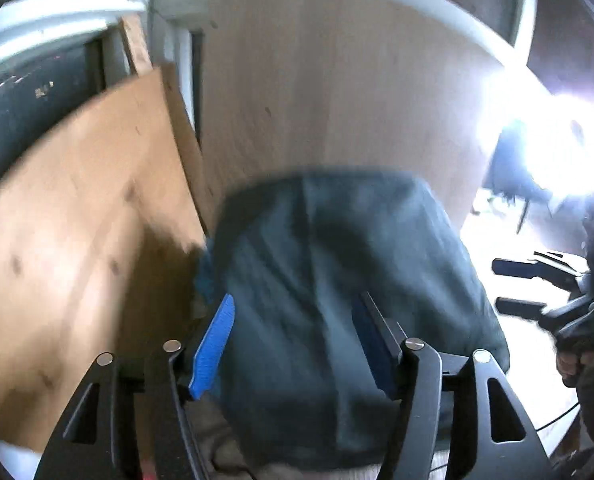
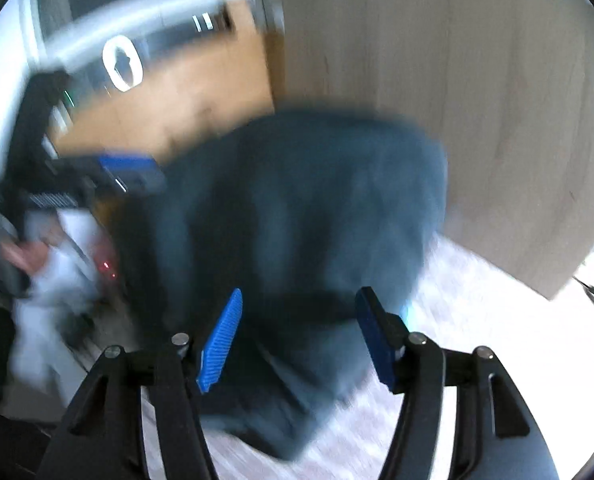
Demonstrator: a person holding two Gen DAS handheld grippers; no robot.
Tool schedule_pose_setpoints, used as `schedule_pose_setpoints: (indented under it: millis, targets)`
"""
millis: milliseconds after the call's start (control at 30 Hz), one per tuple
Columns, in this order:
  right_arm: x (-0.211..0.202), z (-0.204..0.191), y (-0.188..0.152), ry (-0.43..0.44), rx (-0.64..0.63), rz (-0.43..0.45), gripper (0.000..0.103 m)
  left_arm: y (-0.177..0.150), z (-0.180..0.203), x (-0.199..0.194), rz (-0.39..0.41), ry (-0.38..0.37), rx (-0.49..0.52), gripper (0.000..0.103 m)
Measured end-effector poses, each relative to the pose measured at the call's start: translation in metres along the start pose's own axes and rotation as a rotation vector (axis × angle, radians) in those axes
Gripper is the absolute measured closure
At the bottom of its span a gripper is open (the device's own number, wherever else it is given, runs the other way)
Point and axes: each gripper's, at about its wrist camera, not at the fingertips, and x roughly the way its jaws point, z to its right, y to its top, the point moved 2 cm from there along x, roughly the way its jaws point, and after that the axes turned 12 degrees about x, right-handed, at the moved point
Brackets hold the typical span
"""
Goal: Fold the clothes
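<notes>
A dark blue-grey garment (image 1: 337, 272) lies as a folded bundle on a pale surface, blurred by motion. My left gripper (image 1: 295, 320) is open, with its blue pads (image 1: 215, 344) spread on either side of the bundle's near end and nothing clamped. In the right wrist view the same garment (image 2: 297, 220) fills the middle. My right gripper (image 2: 299, 320) is open over the garment's near edge, its pads (image 2: 221, 340) wide apart. The right gripper (image 1: 515, 286) shows at the right of the left wrist view, the left gripper (image 2: 129, 172) at the left of the right wrist view.
An orange-brown wooden board (image 1: 77, 220) leans at the left and a pale wood panel (image 1: 337, 92) stands behind the garment. Bright glare (image 1: 557, 140) washes out the right. White cloth (image 2: 53, 280) and a hand (image 2: 17, 252) sit at the left. The pale surface (image 2: 477, 360) extends right.
</notes>
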Motion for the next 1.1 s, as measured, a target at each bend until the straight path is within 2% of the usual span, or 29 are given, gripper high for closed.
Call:
schedule_pose_setpoints:
  millis: [67,100,133,167,200,267,300,400,633,767,900,1100]
  targets:
    - [-0.016,0.006,-0.007,-0.055,0.012,-0.018,0.045,-0.011,0.010,0.012,-0.056,0.031,0.007,0.044]
    - [-0.028,0.008,-0.010,-0.089,0.023,-0.012,0.044,-0.015,0.008,0.007,-0.057,0.039,-0.027,0.047]
    - [-0.047,0.010,-0.012,-0.138,0.046,0.029,0.043,-0.018,0.005,-0.002,-0.047,0.041,-0.069,0.048]
    - [-0.067,0.012,-0.014,-0.186,0.068,0.070,0.033,-0.019,0.007,-0.018,-0.016,0.054,-0.092,0.048]
    - [-0.085,0.012,-0.017,-0.232,0.092,0.112,0.020,-0.020,0.011,-0.037,0.023,0.072,-0.107,0.045]
    - [-0.115,0.005,-0.027,-0.304,0.144,0.200,0.017,-0.025,0.022,-0.060,0.065,0.111,-0.111,0.031]
    - [-0.126,0.000,-0.034,-0.307,0.167,0.234,0.017,-0.029,0.028,-0.066,0.065,0.122,-0.110,0.021]
    - [-0.143,-0.013,-0.062,-0.235,0.208,0.255,0.017,-0.042,0.047,-0.084,0.067,0.155,-0.108,0.014]
    - [-0.169,-0.010,-0.121,-0.209,0.217,0.238,0.017,-0.073,0.090,-0.127,0.072,0.233,-0.104,0.013]
    - [-0.190,-0.002,-0.158,-0.180,0.236,0.228,0.017,-0.094,0.126,-0.158,0.059,0.294,-0.169,0.013]
    - [-0.209,0.004,-0.193,-0.213,0.212,0.211,0.017,-0.105,0.164,-0.183,0.093,0.272,-0.183,0.013]
    - [-0.230,0.026,-0.240,-0.196,0.245,0.164,0.017,-0.123,0.220,-0.208,0.090,0.233,-0.152,0.013]
